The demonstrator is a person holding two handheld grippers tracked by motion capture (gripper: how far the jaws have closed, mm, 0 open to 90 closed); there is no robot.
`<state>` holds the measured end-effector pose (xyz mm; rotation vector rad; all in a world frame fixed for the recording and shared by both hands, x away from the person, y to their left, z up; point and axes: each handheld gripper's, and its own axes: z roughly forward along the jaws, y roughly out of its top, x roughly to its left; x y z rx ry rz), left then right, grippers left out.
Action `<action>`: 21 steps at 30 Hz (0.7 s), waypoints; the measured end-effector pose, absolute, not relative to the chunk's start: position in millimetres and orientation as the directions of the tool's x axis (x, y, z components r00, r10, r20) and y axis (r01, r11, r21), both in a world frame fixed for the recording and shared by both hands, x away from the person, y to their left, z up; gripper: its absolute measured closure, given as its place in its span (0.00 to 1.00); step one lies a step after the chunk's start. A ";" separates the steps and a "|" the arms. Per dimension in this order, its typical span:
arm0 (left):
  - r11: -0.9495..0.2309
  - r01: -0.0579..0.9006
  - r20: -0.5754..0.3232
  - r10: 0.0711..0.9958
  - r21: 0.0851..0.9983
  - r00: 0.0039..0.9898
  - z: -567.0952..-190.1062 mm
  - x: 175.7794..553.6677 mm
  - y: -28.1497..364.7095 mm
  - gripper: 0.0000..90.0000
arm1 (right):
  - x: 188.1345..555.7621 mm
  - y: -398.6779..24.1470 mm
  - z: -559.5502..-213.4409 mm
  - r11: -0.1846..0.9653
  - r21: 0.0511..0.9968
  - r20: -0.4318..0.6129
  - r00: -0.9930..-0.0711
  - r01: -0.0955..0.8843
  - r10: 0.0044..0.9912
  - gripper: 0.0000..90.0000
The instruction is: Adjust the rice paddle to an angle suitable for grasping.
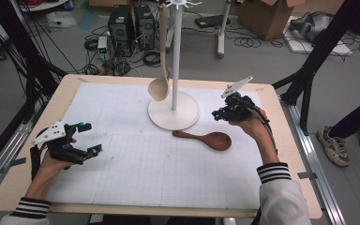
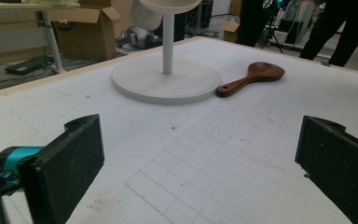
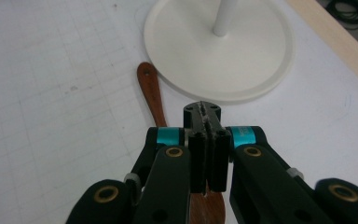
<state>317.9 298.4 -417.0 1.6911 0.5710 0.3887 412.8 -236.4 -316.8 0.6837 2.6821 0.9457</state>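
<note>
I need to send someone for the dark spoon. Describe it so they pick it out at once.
Start at the white stand with the round base, in the middle of the table. The dark spoon lies flat on the gridded mat just in front of that base, its bowl toward the right gripper. Unlike the pale spoon hanging on the stand, it is reddish-brown and lying down.

Open mat (image 1: 136, 173) ahead of the left tongs (image 1: 90, 138); the stand's base (image 1: 174, 116) blocks beyond the dark spoon (image 1: 205, 138)
</note>
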 end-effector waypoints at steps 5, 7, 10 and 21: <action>-0.131 0.159 -0.057 0.567 0.979 0.822 -417.1 317.7 298.1 0.02 | 418.5 -229.4 -324.7 0.724 0.588 -0.074 -0.868 0.360 0.491 1.00; -0.128 0.158 -0.058 0.568 0.979 0.821 -417.0 317.7 298.4 0.02 | 420.7 -226.0 -328.9 0.742 0.562 -0.079 -0.869 0.367 0.489 1.00; -0.127 0.159 -0.060 0.569 0.979 0.820 -416.8 317.5 298.9 0.02 | 423.9 -221.3 -334.8 0.762 0.530 -0.088 -0.870 0.372 0.486 1.00; -0.125 0.160 -0.062 0.565 0.979 0.823 -417.0 317.5 298.0 0.02 | 434.8 -211.1 -356.0 0.791 0.458 -0.086 -0.865 0.406 0.494 1.00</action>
